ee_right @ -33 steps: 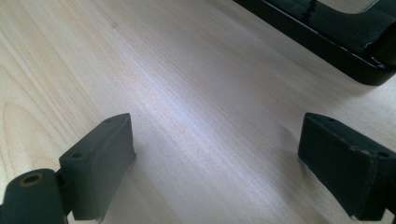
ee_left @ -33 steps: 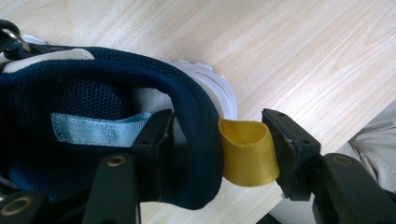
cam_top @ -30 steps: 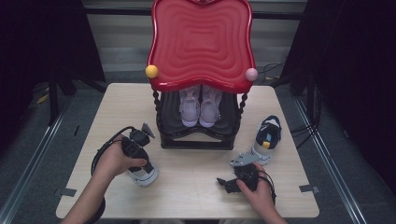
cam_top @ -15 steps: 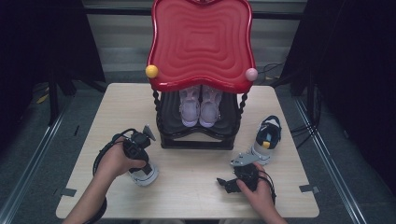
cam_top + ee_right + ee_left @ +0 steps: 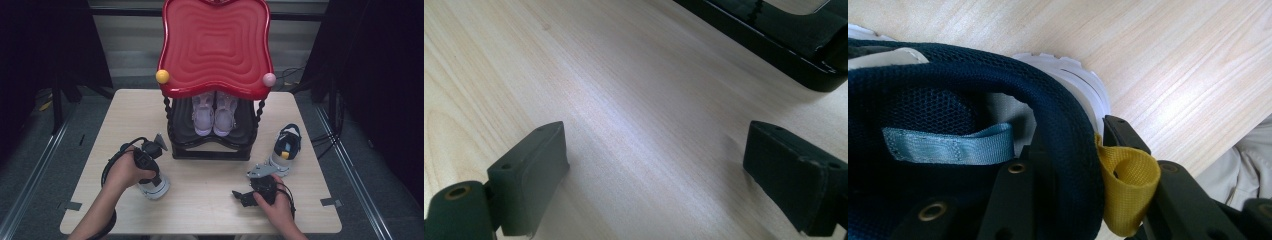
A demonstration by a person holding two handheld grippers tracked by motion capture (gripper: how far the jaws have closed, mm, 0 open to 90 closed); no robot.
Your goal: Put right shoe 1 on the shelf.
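Navy mesh sneaker (image 5: 948, 115), yellow heel loop (image 5: 1125, 192)

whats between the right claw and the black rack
Only bare table between the right claw and the rack, seen in the right gripper view.

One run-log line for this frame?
left tool: closing on navy shoe heel collar | right tool: open, over bare table | second shoe: by rack
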